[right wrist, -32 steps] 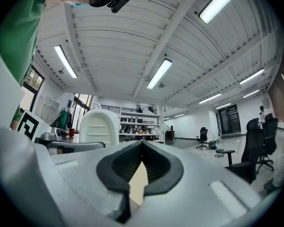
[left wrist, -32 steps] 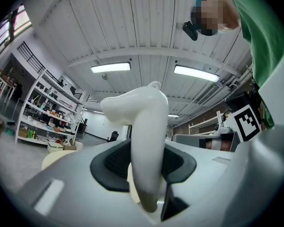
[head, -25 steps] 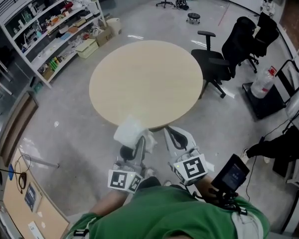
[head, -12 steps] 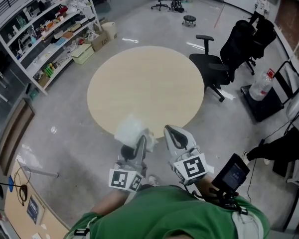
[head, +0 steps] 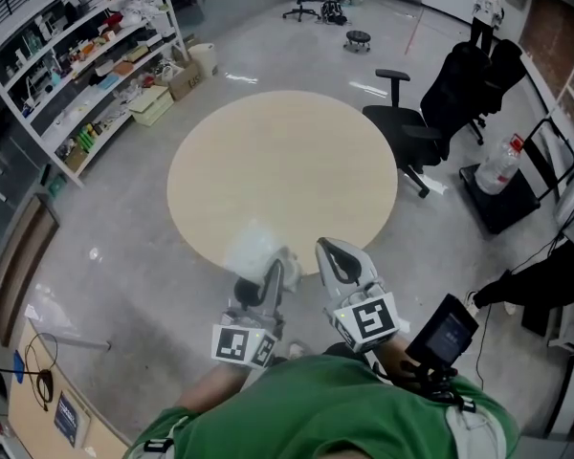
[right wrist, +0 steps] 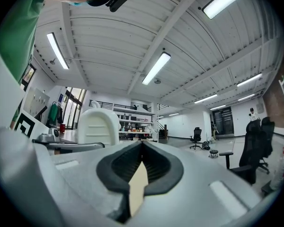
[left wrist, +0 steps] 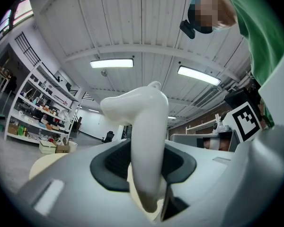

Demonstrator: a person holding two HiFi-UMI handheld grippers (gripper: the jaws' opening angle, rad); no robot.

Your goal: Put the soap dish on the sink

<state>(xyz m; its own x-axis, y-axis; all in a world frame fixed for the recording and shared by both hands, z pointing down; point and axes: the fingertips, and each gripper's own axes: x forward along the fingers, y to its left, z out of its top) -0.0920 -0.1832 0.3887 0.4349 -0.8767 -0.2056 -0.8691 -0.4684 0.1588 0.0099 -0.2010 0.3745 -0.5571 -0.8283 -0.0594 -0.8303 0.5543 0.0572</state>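
Observation:
A white soap dish (head: 252, 250) sticks out forward over the near rim of the round beige table (head: 282, 151), with my left gripper (head: 271, 273) shut on it. In the left gripper view the soap dish (left wrist: 144, 122) stands on edge between the dark pads of my left gripper (left wrist: 143, 148). My right gripper (head: 337, 256) is beside it, shut and holding nothing. In the right gripper view the tips of my right gripper (right wrist: 142, 143) meet, and the soap dish (right wrist: 98, 124) shows at the left. No sink is in view.
A black office chair (head: 430, 122) stands to the right of the table. White shelves (head: 86, 55) full of goods run along the far left. A black base with a water bottle (head: 502, 175) sits at the right. A person (head: 480, 12) stands far back.
The whole view has shifted slightly forward toward the table, and the shelves have slid to the left. Both grippers keep their pose in front of the body, the dish still held.

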